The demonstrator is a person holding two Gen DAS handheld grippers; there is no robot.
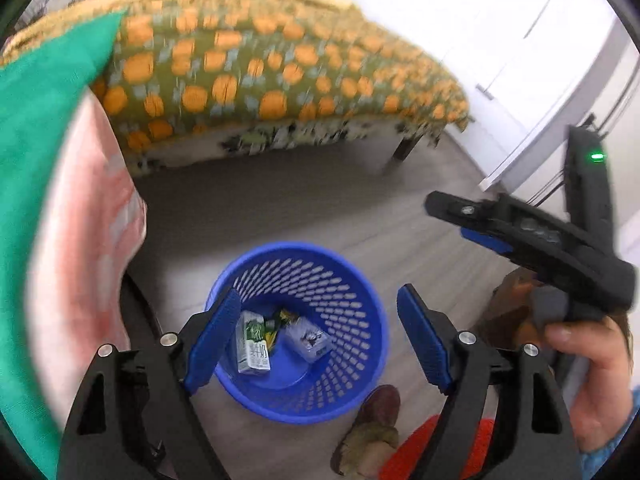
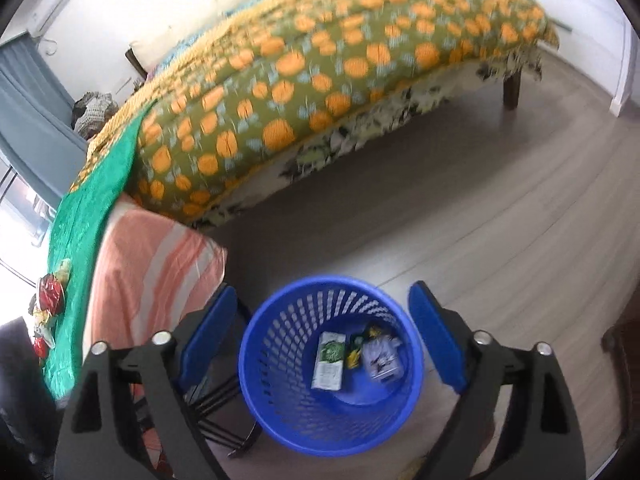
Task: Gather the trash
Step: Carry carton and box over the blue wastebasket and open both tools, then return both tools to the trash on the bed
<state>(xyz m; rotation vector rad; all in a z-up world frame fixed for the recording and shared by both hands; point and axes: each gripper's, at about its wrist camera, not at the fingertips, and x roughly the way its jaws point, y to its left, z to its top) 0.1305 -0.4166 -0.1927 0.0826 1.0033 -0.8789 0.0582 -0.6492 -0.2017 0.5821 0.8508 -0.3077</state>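
Blue plastic bin already holds a carton and wrappers, so with both grippers (left gripper, right gripper) empty and open above it, we judge the red wrappers on the table beside the bin remain.

both wrist views look down, sharing blue bin, bed

Bright daylight, apparently from left; motion blur, fisheye-warped edges.

Ahead of you stands a bed — its orange-spotted quilt hangs over the near edge — with a green cloth covering its left corner.
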